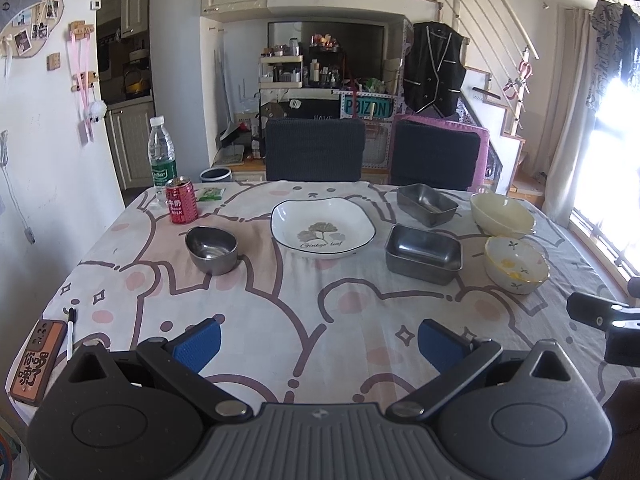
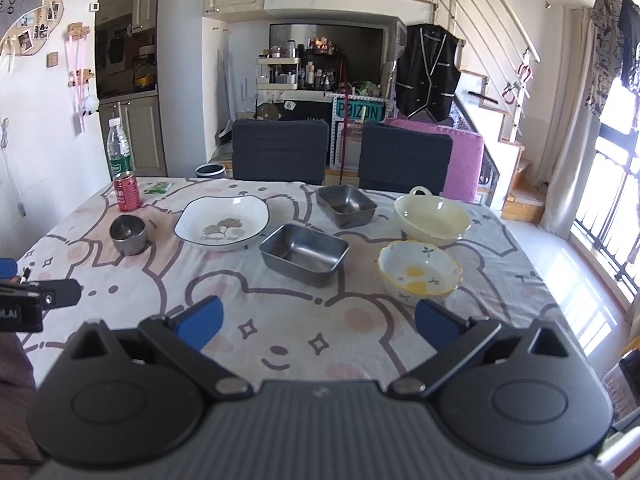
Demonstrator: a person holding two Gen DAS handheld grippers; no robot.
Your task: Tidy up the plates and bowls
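Plates and bowls all loose on the surface [image 1: 304, 304], taking the ginkgo plate [image 1: 323, 227] as landmark; steel bowl [image 1: 212, 244] to its left, two steel trays [image 1: 423, 254] and two ceramic bowls [image 1: 516, 265] to its right; ceramic likely heavy, glazed, chippable, so grip rims; steel light, stiff; left hand-held gripper [image 1: 318, 343] and right hand-held gripper [image 2: 318, 322] both wide apart, holding nothing.
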